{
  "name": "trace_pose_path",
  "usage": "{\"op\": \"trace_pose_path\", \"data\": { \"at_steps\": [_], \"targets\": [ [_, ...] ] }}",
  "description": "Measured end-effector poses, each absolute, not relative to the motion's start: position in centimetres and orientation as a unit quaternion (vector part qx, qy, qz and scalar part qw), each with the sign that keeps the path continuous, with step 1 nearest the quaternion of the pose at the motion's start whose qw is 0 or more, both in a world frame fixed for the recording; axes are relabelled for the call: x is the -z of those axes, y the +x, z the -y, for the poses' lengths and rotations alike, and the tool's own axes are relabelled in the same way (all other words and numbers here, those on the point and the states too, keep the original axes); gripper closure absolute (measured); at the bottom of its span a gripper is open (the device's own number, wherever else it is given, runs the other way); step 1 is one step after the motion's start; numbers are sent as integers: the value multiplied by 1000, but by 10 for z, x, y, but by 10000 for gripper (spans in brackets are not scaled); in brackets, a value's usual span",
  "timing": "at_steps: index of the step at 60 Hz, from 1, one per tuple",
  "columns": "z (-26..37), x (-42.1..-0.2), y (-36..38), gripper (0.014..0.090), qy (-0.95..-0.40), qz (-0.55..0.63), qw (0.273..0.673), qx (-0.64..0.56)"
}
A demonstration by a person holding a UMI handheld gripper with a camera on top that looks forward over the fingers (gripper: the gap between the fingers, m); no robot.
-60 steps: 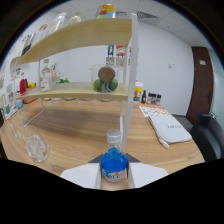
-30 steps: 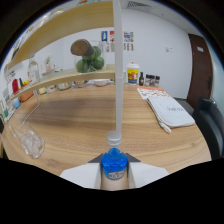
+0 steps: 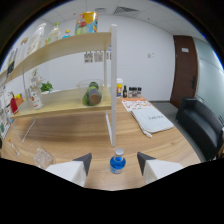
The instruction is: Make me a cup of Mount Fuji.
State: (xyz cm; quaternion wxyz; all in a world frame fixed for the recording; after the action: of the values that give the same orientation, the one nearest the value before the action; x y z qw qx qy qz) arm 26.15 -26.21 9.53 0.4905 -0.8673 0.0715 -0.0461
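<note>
One blue-filled bottle with a pale cap stood on the wooden counter, between the gripper fingers, with a gap at each side; the gripper was spread wide. One clear glass sat off to the left. A two-tier shelf held several bottles above and one clear bowl of round, green and brown items below. One white bag lay beyond. Since half a second before, the shelf had slid left, and a dark sofa had appeared.
</note>
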Motion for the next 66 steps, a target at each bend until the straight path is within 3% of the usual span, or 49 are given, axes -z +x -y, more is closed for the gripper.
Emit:
{"op": "trace_pose_path", "data": {
  "at_steps": [13,23,36,49,59,66],
  "targets": [
    [275,-155,192,199,-850,-87,518,39],
    [272,-157,117,195,-850,-77,521,16],
    [260,-156,40,197,-869,-63,490,5],
    [246,-249,-19,191,-869,-32,494,-4],
    [221,-336,-51,189,-848,-16,529,-26],
    [195,-390,-63,188,-813,-7,582,-27]
  ]
}}
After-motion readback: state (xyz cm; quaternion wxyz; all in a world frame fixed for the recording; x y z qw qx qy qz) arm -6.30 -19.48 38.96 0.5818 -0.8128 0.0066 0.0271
